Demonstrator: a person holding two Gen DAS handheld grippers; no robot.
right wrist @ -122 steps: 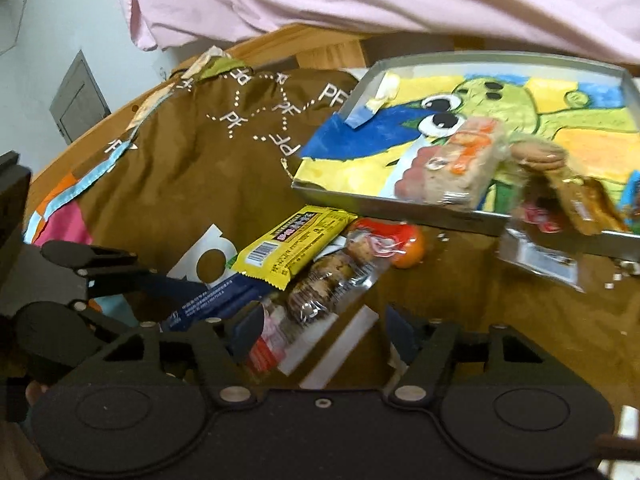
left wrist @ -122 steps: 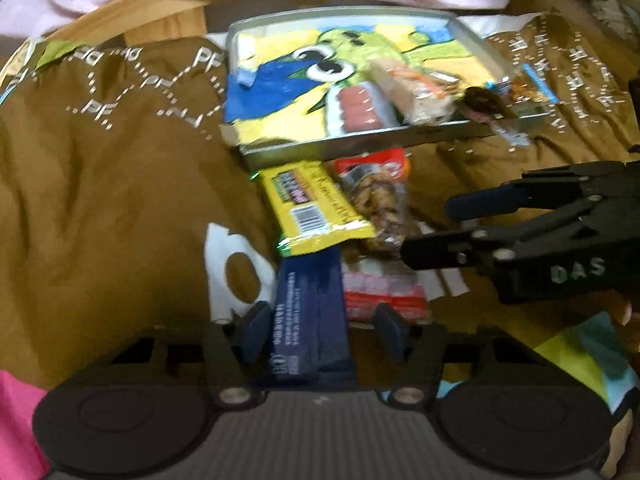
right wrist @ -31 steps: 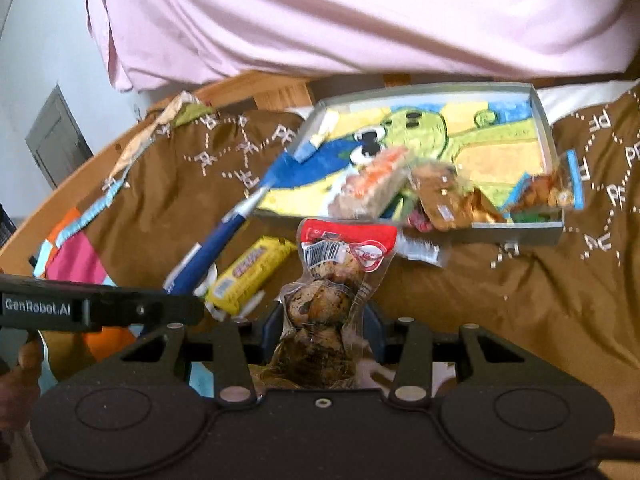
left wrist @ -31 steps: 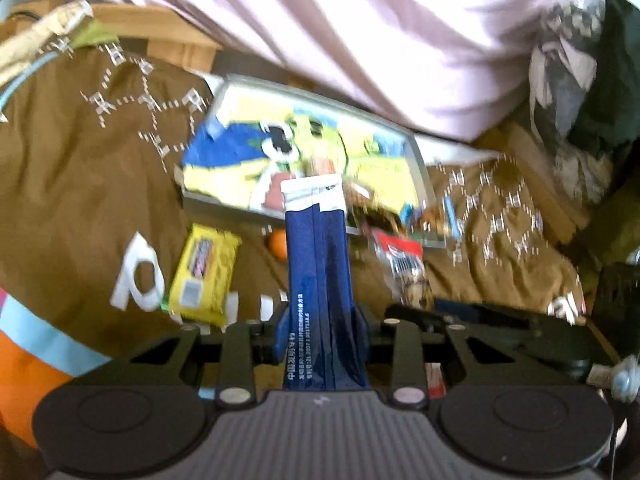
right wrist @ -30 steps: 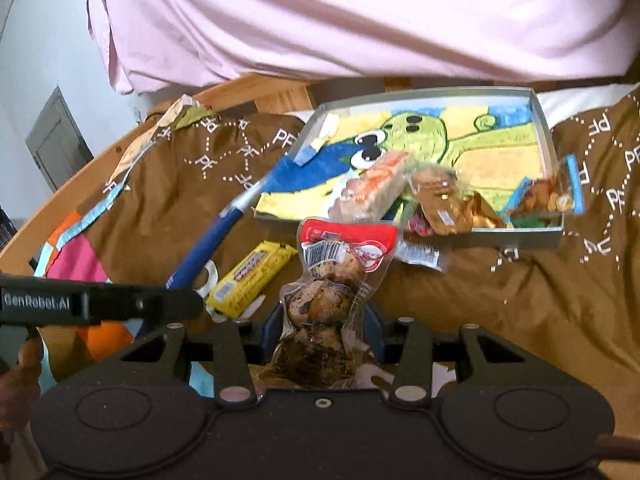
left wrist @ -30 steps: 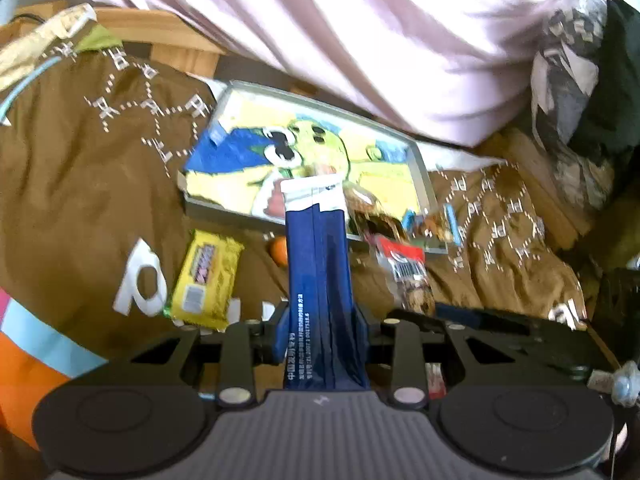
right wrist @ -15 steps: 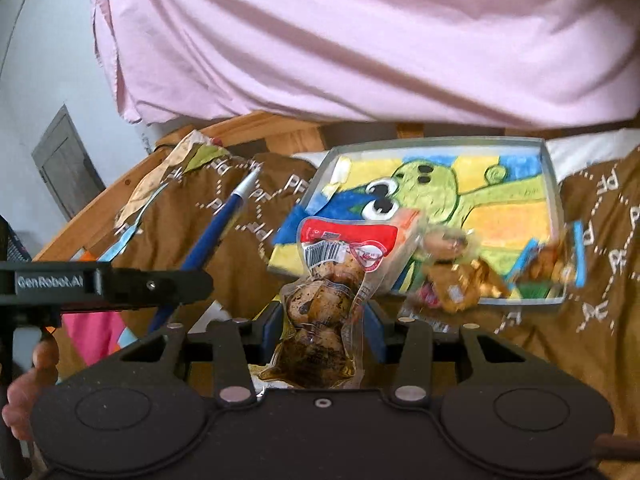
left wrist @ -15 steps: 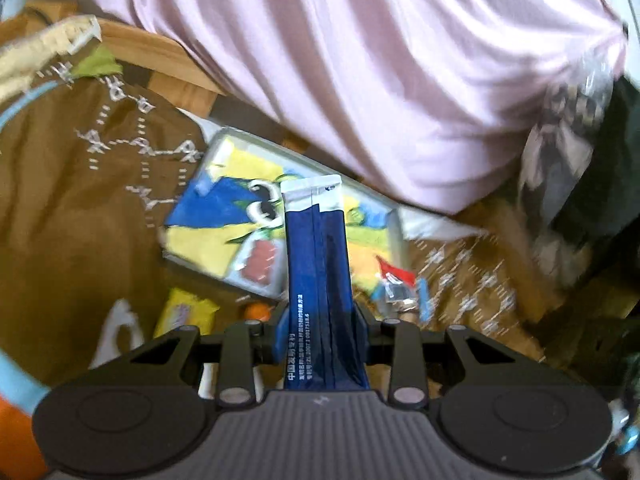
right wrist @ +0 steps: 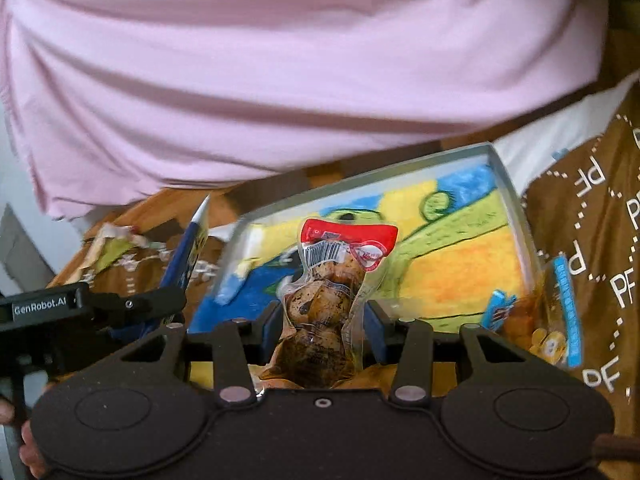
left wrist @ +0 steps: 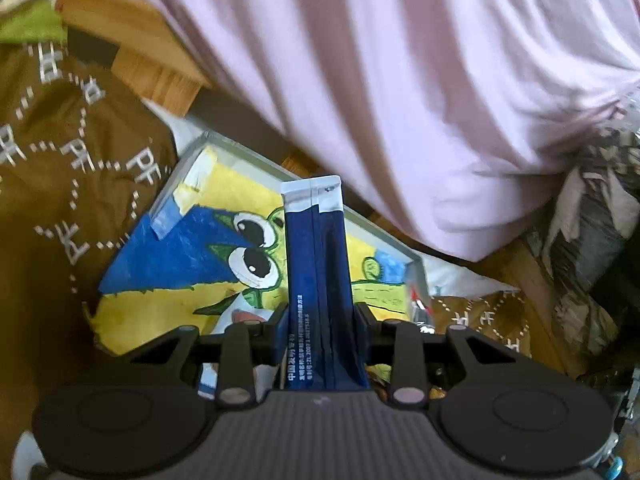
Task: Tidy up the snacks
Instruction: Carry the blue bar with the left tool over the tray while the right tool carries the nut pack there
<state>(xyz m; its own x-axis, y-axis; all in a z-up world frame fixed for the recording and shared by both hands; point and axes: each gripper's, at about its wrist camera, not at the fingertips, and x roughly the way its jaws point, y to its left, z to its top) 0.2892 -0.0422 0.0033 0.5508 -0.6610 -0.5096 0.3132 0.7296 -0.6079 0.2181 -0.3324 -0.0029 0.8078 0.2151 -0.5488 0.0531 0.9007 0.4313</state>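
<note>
My left gripper (left wrist: 320, 320) is shut on a long navy blue snack packet (left wrist: 316, 272) with a white top, held upright over the metal tray (left wrist: 224, 148) with a cartoon frog picture. My right gripper (right wrist: 320, 320) is shut on a clear pack of brown eggs (right wrist: 320, 304) with a red top, held above the same tray (right wrist: 508, 184). The left gripper (right wrist: 120, 304) and its blue packet (right wrist: 188, 252) also show at the left of the right wrist view.
The tray lies on a brown cloth (left wrist: 60, 168) with white PF marks. A pink-shirted person (right wrist: 280, 72) stands behind the tray. Small blue-wrapped snacks (right wrist: 560, 304) sit at the tray's right end. A wooden edge (left wrist: 132, 56) runs behind the cloth.
Both grippers have moved forward and closer over the tray with their packets still held. The tray now fills more of both views and the loose snacks on the cloth are out of view.
</note>
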